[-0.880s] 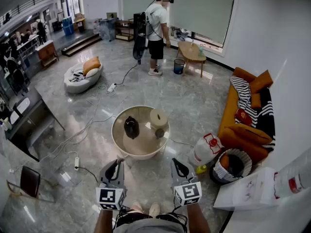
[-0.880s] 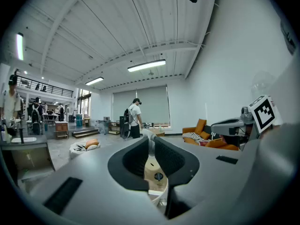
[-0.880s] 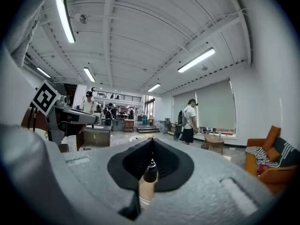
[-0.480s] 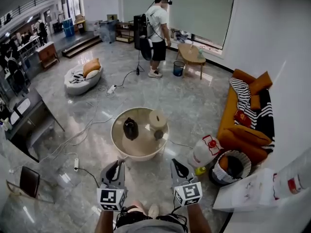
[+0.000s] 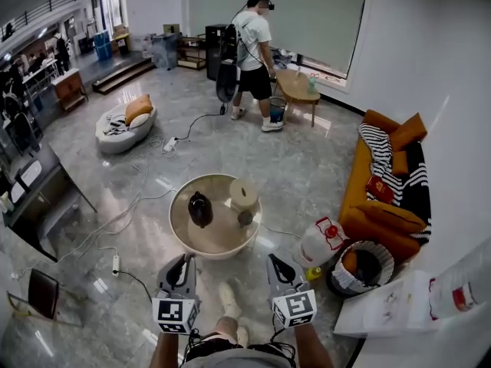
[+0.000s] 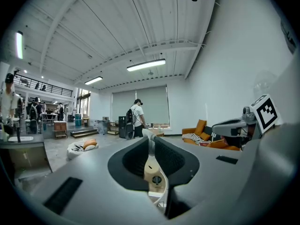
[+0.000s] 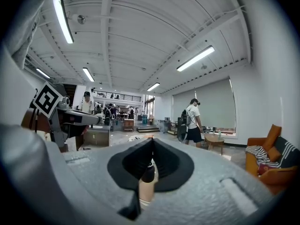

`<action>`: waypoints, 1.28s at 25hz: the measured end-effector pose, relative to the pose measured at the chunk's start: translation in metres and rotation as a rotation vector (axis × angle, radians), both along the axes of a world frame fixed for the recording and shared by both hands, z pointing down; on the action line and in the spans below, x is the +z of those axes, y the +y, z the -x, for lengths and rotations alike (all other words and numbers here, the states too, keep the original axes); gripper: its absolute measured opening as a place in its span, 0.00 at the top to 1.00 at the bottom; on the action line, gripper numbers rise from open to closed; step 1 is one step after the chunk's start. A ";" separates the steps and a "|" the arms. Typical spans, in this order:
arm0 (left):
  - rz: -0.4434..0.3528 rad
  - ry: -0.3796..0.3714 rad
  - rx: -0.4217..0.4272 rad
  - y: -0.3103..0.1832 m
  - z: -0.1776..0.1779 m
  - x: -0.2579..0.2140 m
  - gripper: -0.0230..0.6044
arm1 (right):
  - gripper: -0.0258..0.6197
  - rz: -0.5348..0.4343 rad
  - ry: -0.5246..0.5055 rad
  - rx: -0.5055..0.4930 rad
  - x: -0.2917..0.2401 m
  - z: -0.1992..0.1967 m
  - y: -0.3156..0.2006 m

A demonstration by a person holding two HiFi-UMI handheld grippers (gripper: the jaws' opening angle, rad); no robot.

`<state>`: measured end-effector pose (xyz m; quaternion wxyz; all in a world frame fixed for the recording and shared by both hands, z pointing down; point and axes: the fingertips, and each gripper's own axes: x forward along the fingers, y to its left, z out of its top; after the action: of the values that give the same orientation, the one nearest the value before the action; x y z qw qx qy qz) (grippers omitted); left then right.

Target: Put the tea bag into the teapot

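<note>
In the head view a dark teapot [image 5: 200,209] stands on the left half of a round beige table [image 5: 219,240] on the floor ahead. A pale cylindrical canister [image 5: 244,192] and a small dark object [image 5: 245,218] stand to its right. I cannot make out a tea bag. My left gripper [image 5: 182,263] and right gripper [image 5: 272,262] are held low, short of the table, both pointing at it. Each is shut with nothing between its pads. In the left gripper view the canister [image 6: 151,168] shows below the closed jaws. The right gripper view shows the teapot [image 7: 147,173] there.
A person [image 5: 255,33] stands far back by a small wooden table [image 5: 296,87]. At the right are an orange sofa [image 5: 383,198], a basket [image 5: 367,267] and a white jug [image 5: 321,240]. Cables [image 5: 126,213] trail over the floor on the left, by a dark desk [image 5: 34,198].
The view has shifted and the round table sits a little further left. A shoe has stepped forward between my grippers. The distant person has walked right. Both grippers keep their pose.
</note>
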<state>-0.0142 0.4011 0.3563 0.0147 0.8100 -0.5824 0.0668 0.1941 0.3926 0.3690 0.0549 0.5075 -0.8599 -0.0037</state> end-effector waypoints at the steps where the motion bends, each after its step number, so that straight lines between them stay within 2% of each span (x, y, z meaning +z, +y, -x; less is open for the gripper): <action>1: -0.002 0.001 0.002 -0.007 -0.003 0.000 0.88 | 0.96 -0.003 0.000 0.001 -0.001 -0.003 -0.006; 7: 0.015 0.007 0.016 -0.063 -0.013 0.006 0.88 | 0.96 0.008 0.004 0.012 0.002 -0.010 -0.056; 14: 0.024 -0.003 0.032 -0.147 -0.019 0.006 0.88 | 0.96 0.029 -0.003 0.020 0.006 -0.011 -0.138; 24: 0.052 0.006 0.029 -0.265 -0.003 0.008 0.88 | 0.96 0.060 -0.007 0.011 0.009 0.009 -0.255; 32: 0.059 0.013 0.006 -0.335 0.024 0.020 0.88 | 0.96 0.068 0.002 -0.018 0.012 0.037 -0.332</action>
<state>-0.0378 0.0659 0.3759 0.0422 0.8113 -0.5778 0.0789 0.1572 0.0602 0.3813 0.0728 0.4978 -0.8639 0.0244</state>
